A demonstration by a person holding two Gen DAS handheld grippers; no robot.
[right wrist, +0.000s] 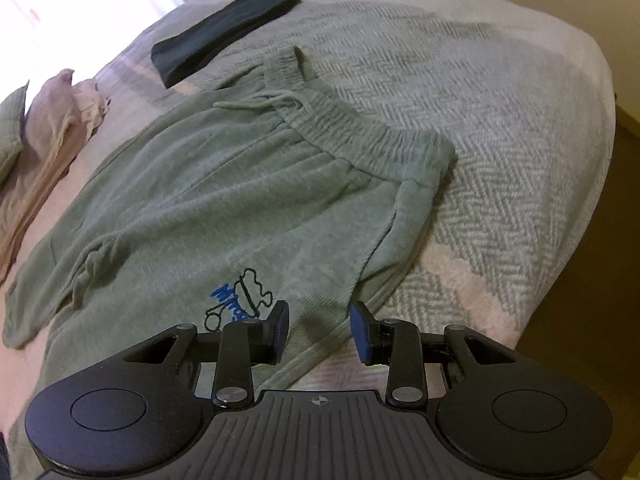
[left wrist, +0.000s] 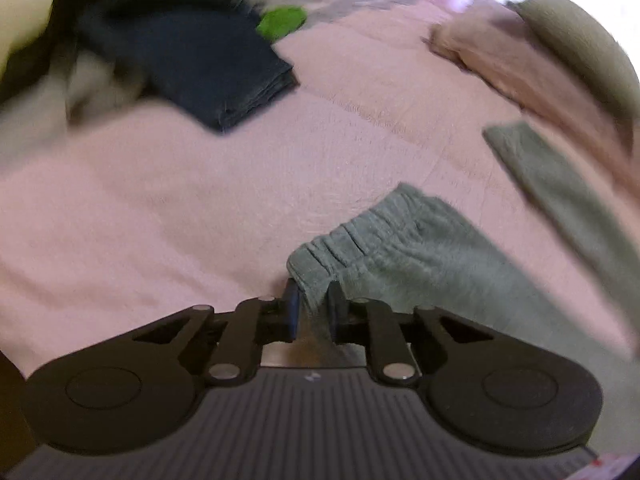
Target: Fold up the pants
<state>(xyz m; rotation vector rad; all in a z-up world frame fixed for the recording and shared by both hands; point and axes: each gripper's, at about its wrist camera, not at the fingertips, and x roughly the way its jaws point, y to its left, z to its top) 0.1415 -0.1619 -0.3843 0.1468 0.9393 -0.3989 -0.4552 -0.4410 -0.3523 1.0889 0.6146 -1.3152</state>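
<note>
Grey-green sweatpants (right wrist: 220, 200) lie spread on the bed, with the elastic waistband (right wrist: 360, 128) toward the far right and a blue and black logo (right wrist: 240, 300) near my right gripper. My right gripper (right wrist: 320, 326) hovers open over the pants' near side edge, its pads apart with nothing pinched. In the left wrist view a corner of the pants' waistband (left wrist: 360, 240) runs down between the pads of my left gripper (left wrist: 313, 304), which is shut on the cloth. A grey-green strip (left wrist: 560, 184) at the right looks like a pant leg.
A folded dark navy garment (left wrist: 208, 68) and a green item (left wrist: 280, 22) lie at the far left of the pink sheet (left wrist: 200, 200). Pink bedding (left wrist: 520, 68) and a pillow (left wrist: 568, 40) sit far right. A dark folded cloth (right wrist: 224, 32) lies on the herringbone blanket (right wrist: 500, 140). The bed edge drops at right.
</note>
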